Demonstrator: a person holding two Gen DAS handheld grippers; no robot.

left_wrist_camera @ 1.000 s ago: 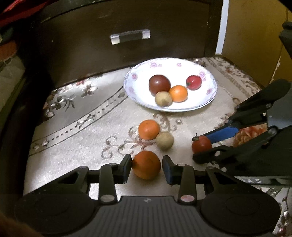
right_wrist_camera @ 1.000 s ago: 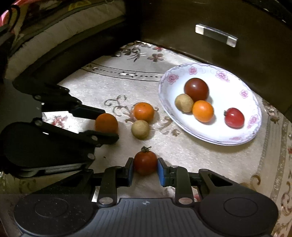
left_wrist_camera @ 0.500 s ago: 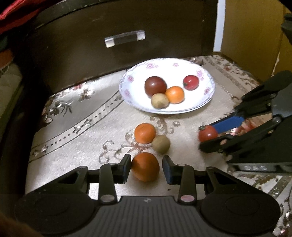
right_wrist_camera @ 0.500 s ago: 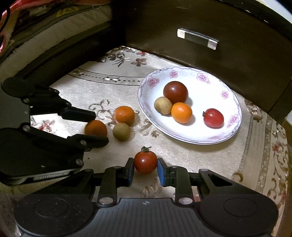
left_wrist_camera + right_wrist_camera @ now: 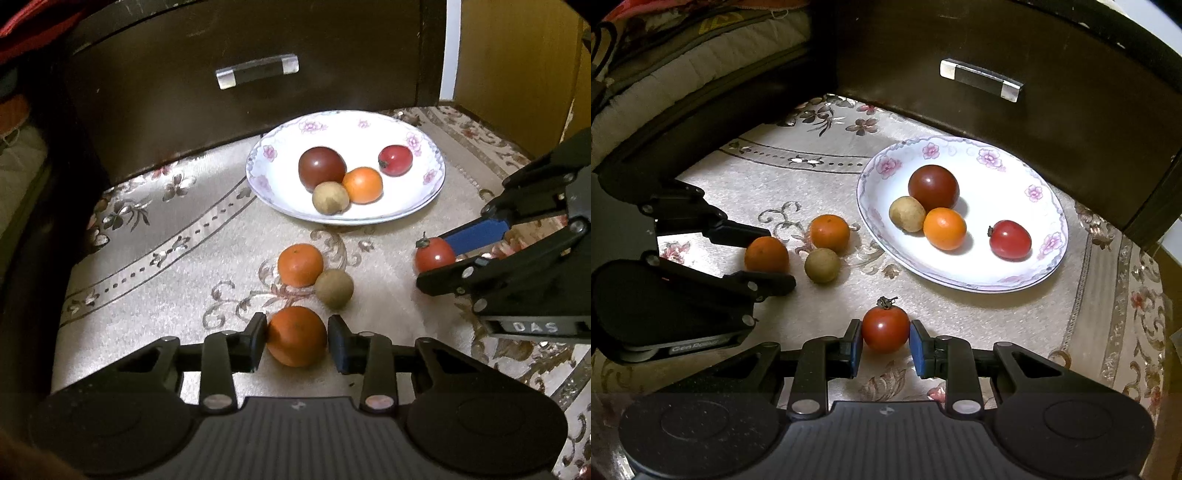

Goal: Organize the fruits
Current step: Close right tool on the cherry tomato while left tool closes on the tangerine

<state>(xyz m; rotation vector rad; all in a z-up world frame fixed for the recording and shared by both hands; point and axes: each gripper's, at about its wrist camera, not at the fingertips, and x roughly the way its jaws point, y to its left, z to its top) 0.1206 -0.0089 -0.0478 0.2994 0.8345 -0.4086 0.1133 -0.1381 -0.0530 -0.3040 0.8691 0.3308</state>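
Note:
My left gripper (image 5: 297,332) is shut on an orange (image 5: 295,345) that rests on the patterned cloth (image 5: 166,258). Just beyond it lie a second orange (image 5: 300,264) and a brown round fruit (image 5: 333,288), touching each other. To the right, my right gripper (image 5: 885,334) is shut on a small red tomato (image 5: 885,328) with its stem up. A white flowered plate (image 5: 369,133) further back holds a dark tomato (image 5: 321,166), a red tomato (image 5: 395,159), an orange fruit (image 5: 362,184) and a brown fruit (image 5: 330,197).
A dark drawer front with a metal handle (image 5: 256,70) rises right behind the plate. A yellow panel (image 5: 517,55) stands at the back right. Folded bedding (image 5: 683,55) lies beyond the cloth's far left edge in the right wrist view.
In the left wrist view the right gripper and its tomato have shifted a little toward the plate. The left pads have drawn in slightly against the orange.

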